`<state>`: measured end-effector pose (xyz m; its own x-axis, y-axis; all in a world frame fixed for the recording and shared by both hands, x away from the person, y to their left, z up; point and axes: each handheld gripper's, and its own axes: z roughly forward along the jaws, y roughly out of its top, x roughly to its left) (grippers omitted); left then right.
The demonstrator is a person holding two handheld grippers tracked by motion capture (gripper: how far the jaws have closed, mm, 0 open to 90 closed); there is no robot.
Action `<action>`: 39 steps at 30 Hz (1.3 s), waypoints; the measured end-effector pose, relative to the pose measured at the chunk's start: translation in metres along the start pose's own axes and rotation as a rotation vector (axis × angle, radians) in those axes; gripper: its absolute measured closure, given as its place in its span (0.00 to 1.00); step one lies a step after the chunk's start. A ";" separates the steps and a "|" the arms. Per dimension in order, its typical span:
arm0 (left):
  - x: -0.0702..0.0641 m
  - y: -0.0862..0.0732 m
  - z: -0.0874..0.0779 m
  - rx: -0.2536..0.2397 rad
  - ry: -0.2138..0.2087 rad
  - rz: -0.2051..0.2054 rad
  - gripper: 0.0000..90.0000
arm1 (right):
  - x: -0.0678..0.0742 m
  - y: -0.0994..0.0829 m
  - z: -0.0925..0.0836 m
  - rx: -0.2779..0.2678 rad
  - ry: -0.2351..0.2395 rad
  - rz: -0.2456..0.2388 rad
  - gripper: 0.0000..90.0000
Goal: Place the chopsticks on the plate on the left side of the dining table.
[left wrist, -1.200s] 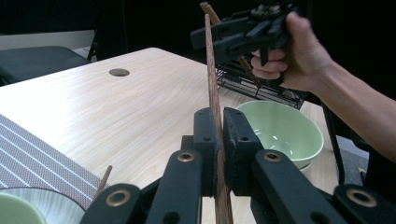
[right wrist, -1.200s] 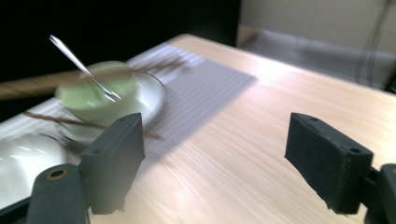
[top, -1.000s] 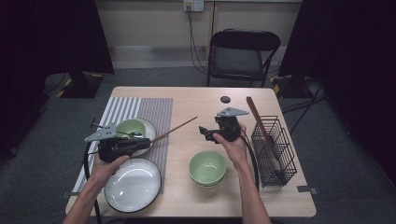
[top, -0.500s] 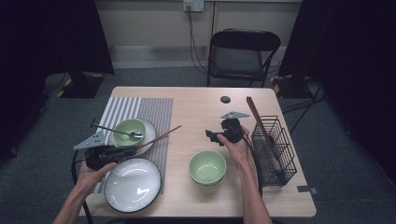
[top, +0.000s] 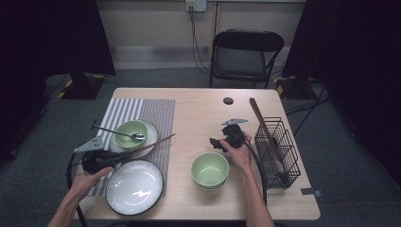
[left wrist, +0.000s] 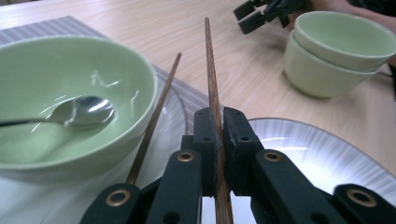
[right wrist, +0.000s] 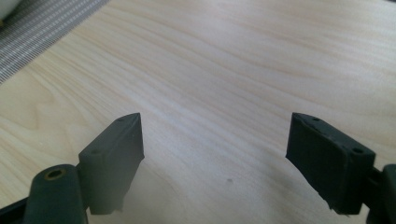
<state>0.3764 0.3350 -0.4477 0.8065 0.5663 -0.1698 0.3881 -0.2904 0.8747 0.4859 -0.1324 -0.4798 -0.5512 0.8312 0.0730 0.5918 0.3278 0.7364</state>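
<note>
The left gripper (left wrist: 215,140) pinches one chopstick (left wrist: 211,84) at the bowl's (left wrist: 70,93) four o'clock, the right gripper (right wrist: 215,154) gapes empty, and a bump could tip the spoon (left wrist: 84,111).

A black folding chair (top: 248,54) stands behind the wooden surface (top: 198,113); a striped mat (top: 142,113) lies on the left; two stacked green bowls (top: 210,170) sit near the middle; a black wire basket (top: 279,151) stands at the right; a small black disc (top: 228,100) lies near the far edge.
</note>
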 end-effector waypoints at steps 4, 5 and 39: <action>0.004 -0.007 0.000 0.013 0.006 -0.005 0.94 | 0.001 -0.005 0.003 0.005 -0.016 0.001 0.20; 0.004 -0.008 0.001 0.018 0.013 -0.013 0.94 | 0.000 -0.007 0.004 0.007 -0.015 -0.002 0.20; 0.016 -0.017 0.015 0.086 0.052 -0.029 0.94 | 0.005 -0.021 0.009 0.002 -0.088 -0.034 0.18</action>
<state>0.3895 0.3379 -0.4725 0.7708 0.6144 -0.1687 0.4496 -0.3368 0.8273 0.4763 -0.1314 -0.5009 -0.5178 0.8554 -0.0115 0.5749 0.3578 0.7359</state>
